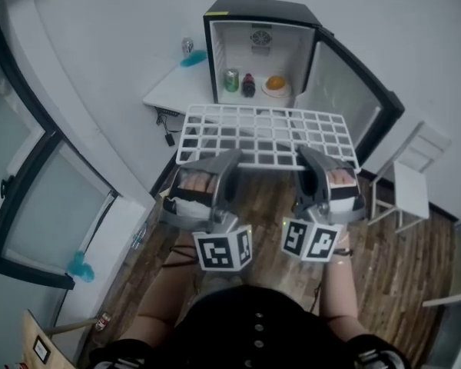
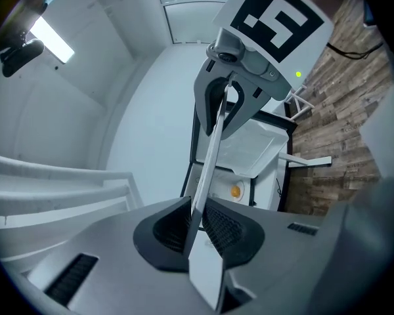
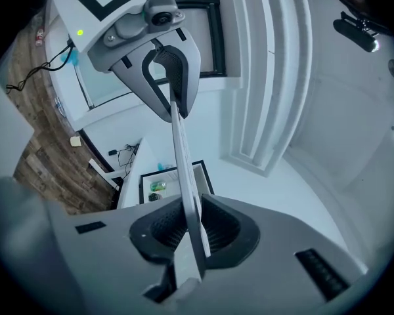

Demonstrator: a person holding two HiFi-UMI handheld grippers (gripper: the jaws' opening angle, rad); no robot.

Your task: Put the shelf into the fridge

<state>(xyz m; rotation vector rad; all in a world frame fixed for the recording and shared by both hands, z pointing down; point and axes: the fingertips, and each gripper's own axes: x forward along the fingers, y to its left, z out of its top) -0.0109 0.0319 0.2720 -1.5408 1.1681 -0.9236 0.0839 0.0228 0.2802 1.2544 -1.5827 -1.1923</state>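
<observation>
Head view: shelf (image 1: 266, 135) short of fridge (image 1: 261, 46)

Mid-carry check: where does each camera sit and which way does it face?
Head view: on the person's head, steeply down onto shelf, open fridge; left gripper, right gripper, forearms show.
Left gripper view: rides that gripper, looks along its fingers clamping the shelf toward the right gripper.
Right gripper view: mirrored, toward the left gripper.
Shared: shelf edge-on, fridge behind.

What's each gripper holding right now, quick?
Left gripper: closed, holding the shelf by its near edge.
Right gripper: closed on the same shelf edge.
</observation>
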